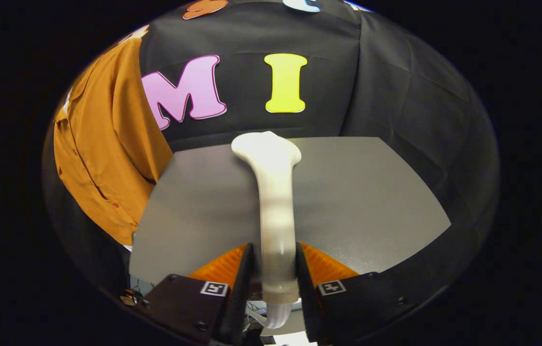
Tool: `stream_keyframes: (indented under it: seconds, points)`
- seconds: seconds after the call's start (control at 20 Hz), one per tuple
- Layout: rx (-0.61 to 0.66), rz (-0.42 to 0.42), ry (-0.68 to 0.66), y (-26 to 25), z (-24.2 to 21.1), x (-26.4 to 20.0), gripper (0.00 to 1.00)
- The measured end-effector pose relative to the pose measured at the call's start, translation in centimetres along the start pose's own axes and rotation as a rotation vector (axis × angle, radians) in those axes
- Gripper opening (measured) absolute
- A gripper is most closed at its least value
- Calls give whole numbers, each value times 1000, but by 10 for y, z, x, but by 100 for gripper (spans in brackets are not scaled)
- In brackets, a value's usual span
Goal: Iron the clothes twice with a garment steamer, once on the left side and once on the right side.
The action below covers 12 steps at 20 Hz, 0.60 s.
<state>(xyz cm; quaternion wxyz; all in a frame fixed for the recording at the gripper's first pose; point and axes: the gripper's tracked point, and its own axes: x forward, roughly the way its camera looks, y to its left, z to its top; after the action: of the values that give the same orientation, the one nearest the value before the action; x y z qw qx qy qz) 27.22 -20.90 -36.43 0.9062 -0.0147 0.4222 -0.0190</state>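
Here, my tool [273, 269] clamps the steamer [274, 192] by its handle above the bench [371, 202], head forward, ready for the shirt [102, 144] hanging alongside.

Steamer [274, 192]: smooth off-white plastic, satin sheen with soft highlights along the neck and head; ribbed hose stub at its base, same plastic look. Claw [274, 274] fingers clamp the handle on both sides; inner pads [225, 266] are ribbed, rubbery looking, and the housings behind them are matt hard plastic with screw heads and printed paper-like marker tags. Desk [371, 211] beyond the claw: flat grey sheet, matt, finely speckled, no gloss. Shirt [102, 144] left of the claw: thin woven cloth, soft drape, light creases, stitched seams, dull finish. Booth wall [396, 96]: matt cloth, faint folds.
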Motion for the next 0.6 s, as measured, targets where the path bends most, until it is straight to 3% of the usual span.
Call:
stream_keyframes:
  seconds: [0.1, 0.3, 0.6]
  points:
    - [1, 9, -33, -2, 8, 0, 37]
    - [6, 60, -78, 6, 10, 4, 26]
    - [114, 15, -228, -11, 32, -27, 26]
